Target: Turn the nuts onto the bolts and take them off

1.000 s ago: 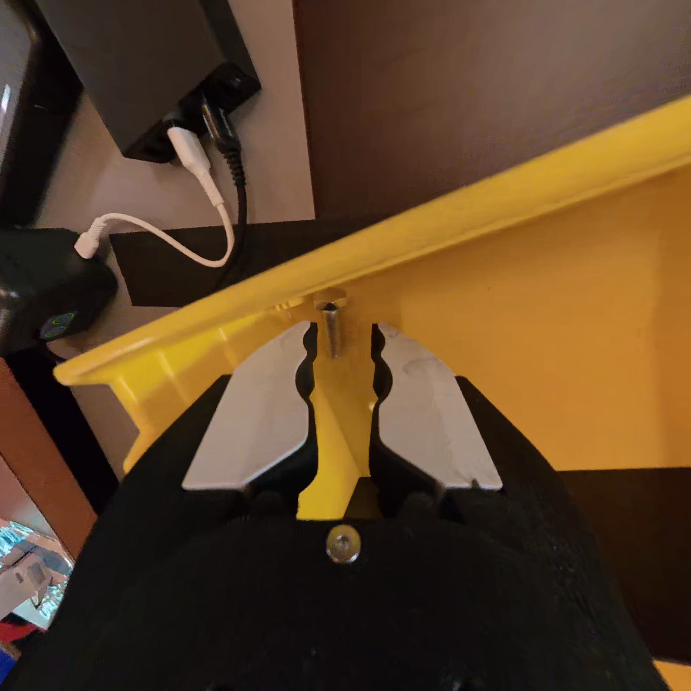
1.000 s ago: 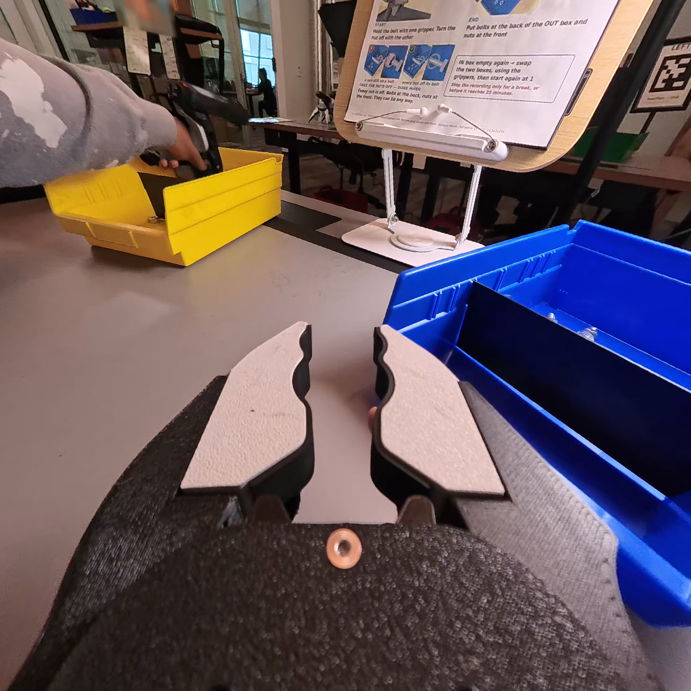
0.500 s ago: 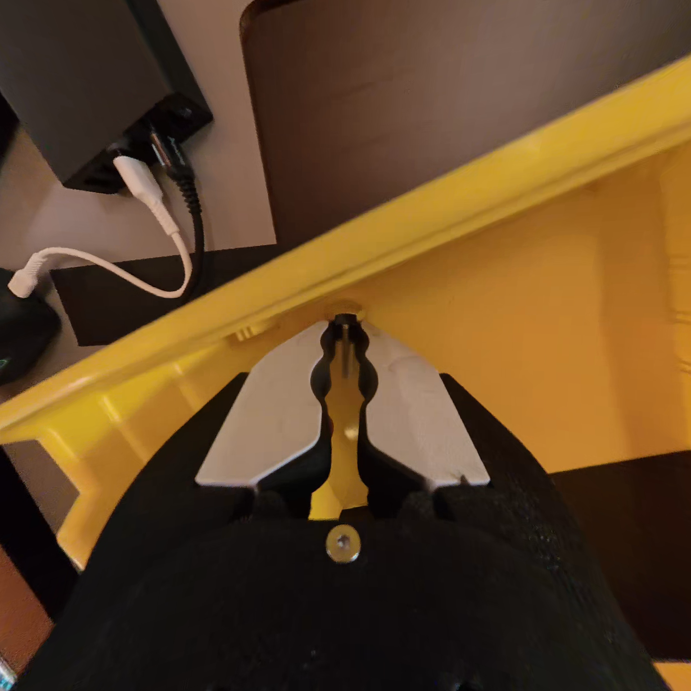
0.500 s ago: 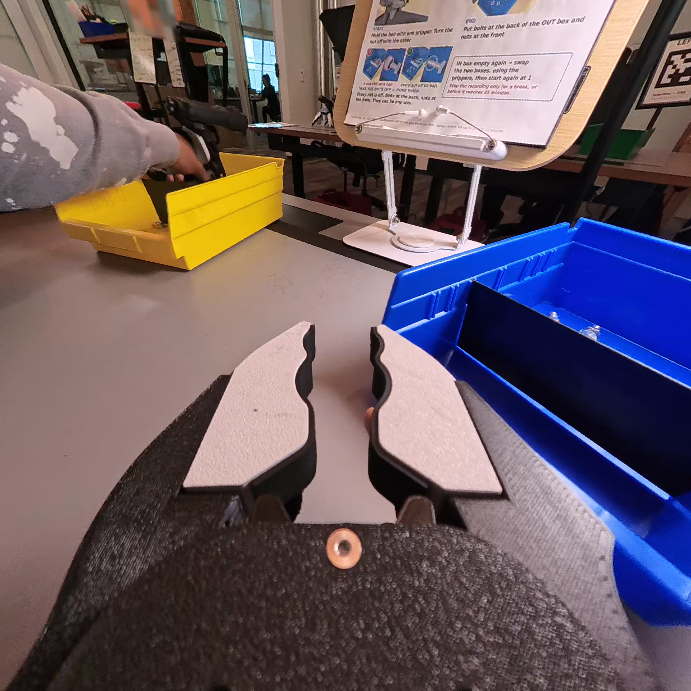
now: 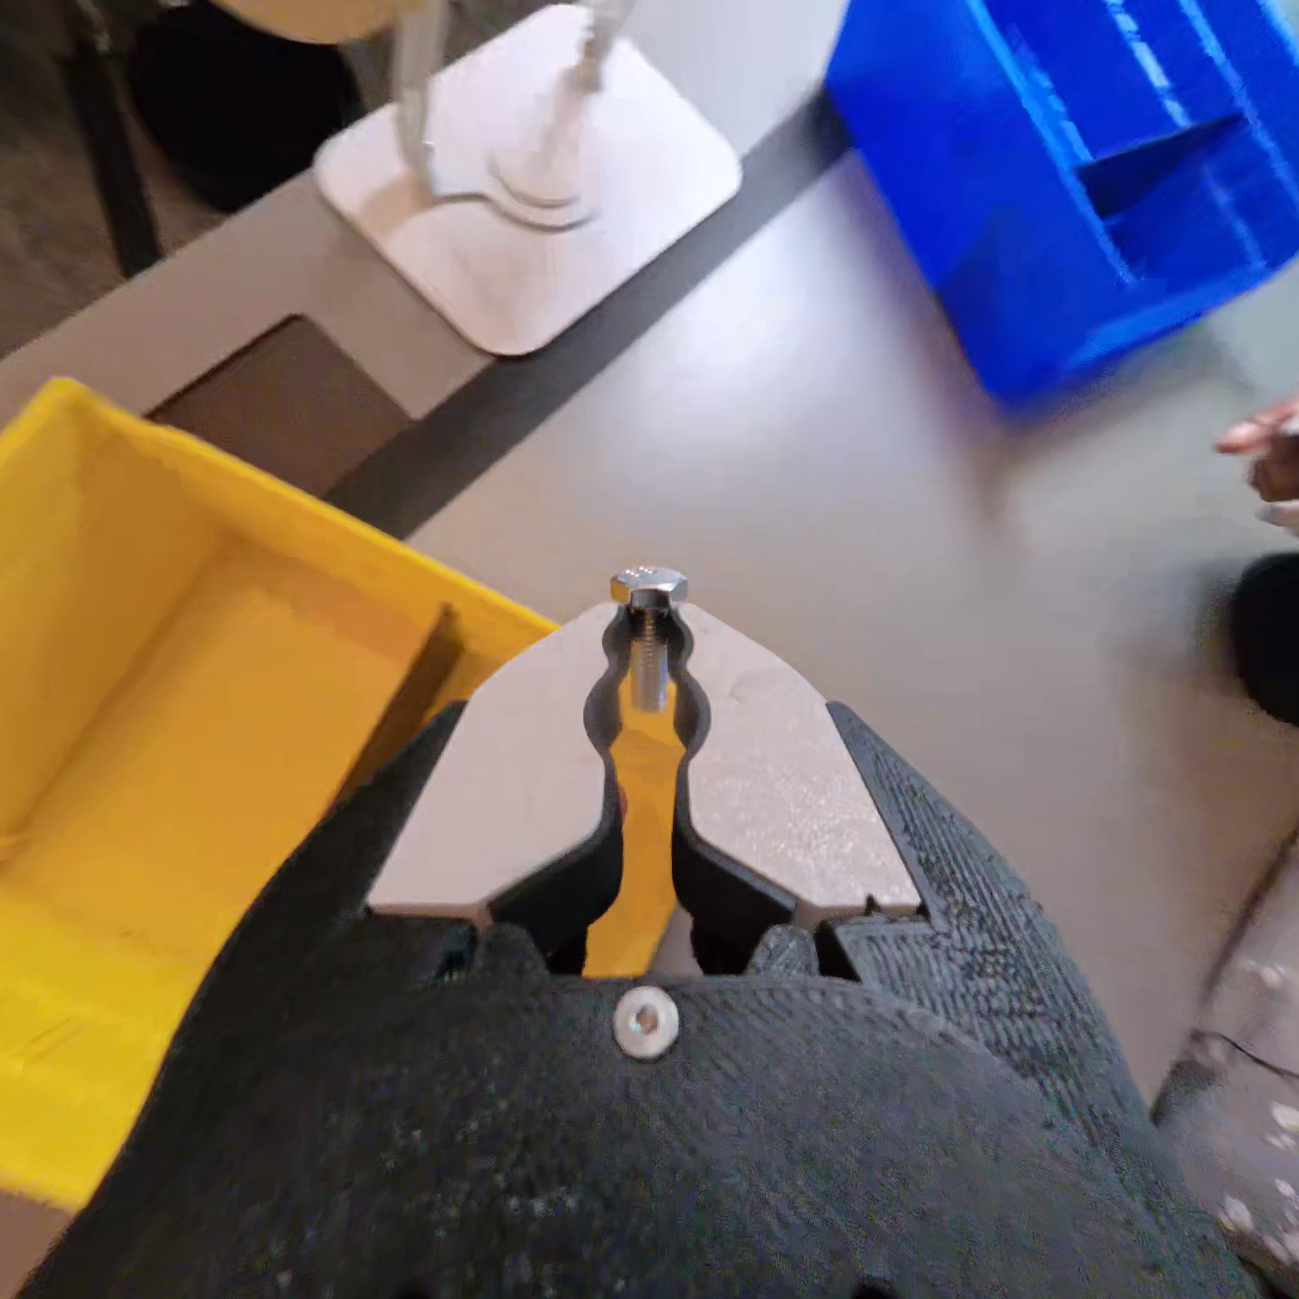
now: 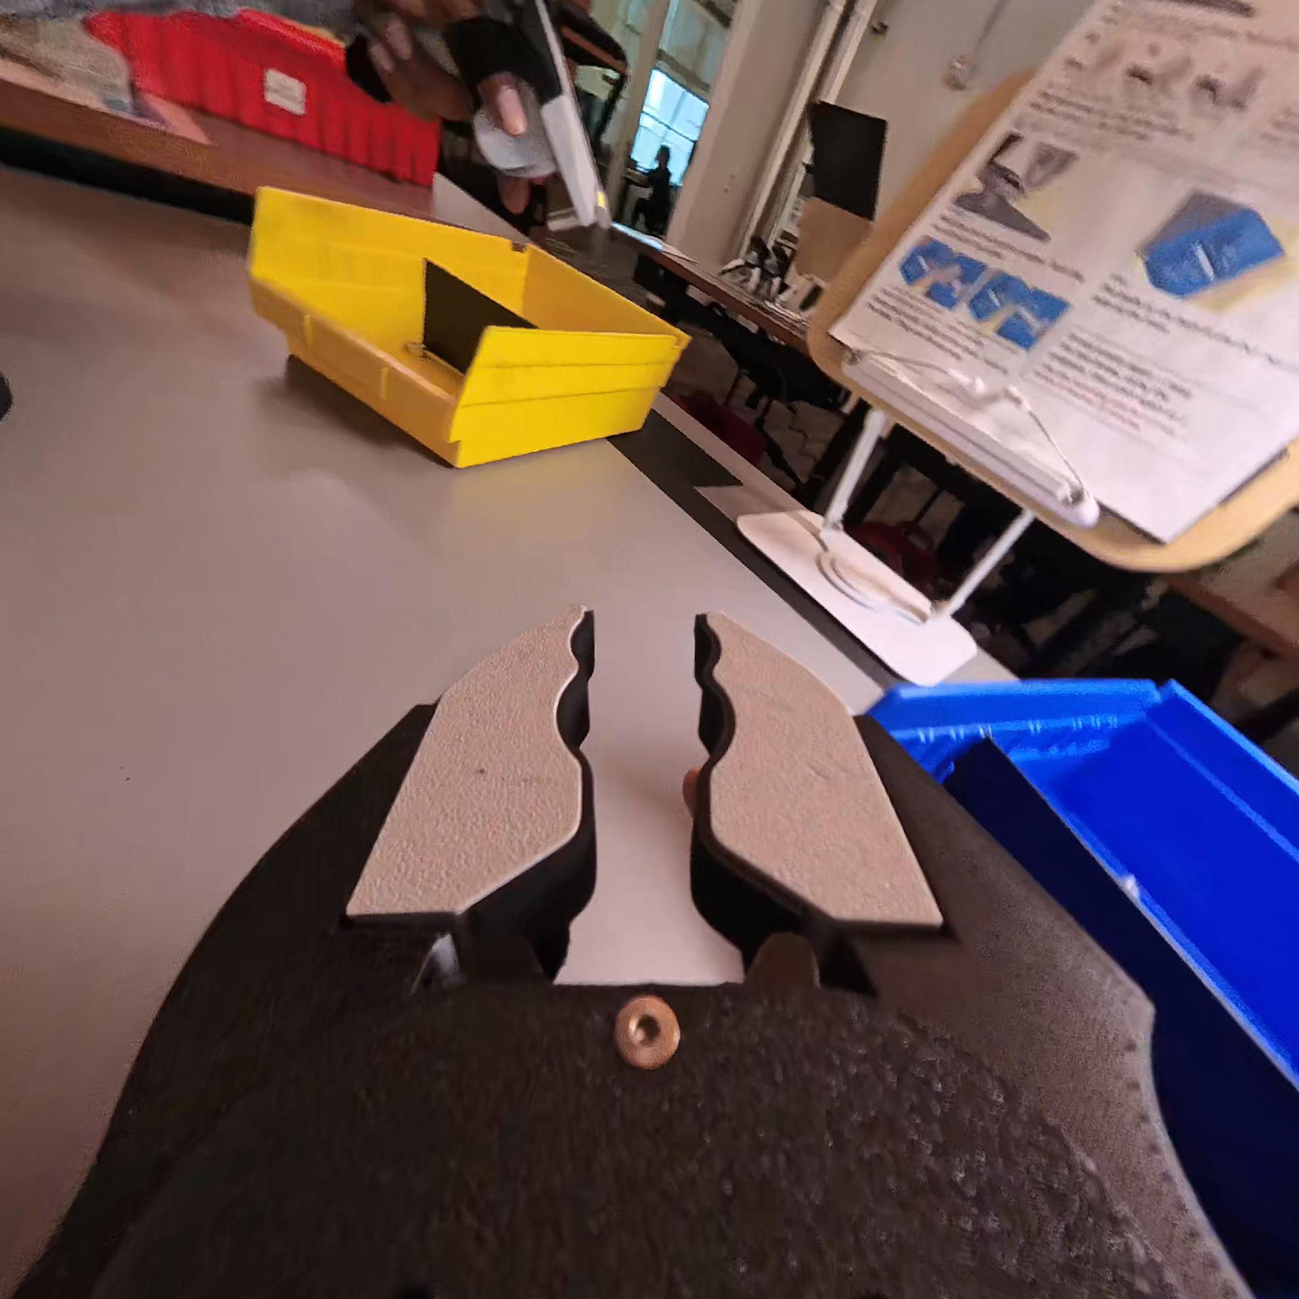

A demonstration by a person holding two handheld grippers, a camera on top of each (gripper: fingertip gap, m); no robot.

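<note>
My left gripper (image 5: pixel 648 618) is shut on a silver hex bolt (image 5: pixel 648 643). Its head sticks out past the fingertips and its threaded shank lies between the jaws. I hold it in the air above the yellow bin (image 5: pixel 176 675) and the grey table (image 5: pixel 879 562). In the right wrist view the left gripper (image 6: pixel 569 176) shows far off above the yellow bin (image 6: pixel 548 379), held by a hand. My right gripper (image 6: pixel 643 625) is open and empty, low over the table beside the blue bin (image 6: pixel 1125 787). No nut is visible.
A black divider (image 6: pixel 457 323) splits the yellow bin. The blue bin (image 5: pixel 1068 183) also has a divider. A white stand base (image 5: pixel 527 211) carries an instruction board (image 6: pixel 1096 281) at the table's back. A sleeve and hand (image 5: pixel 1265 457) show at the right. One gripper's finger ends stand about 30 centimetres off the other's.
My left gripper closed on the bolt inside the yellow bin and lifted it out above the table. The right gripper swung left, staying open.
</note>
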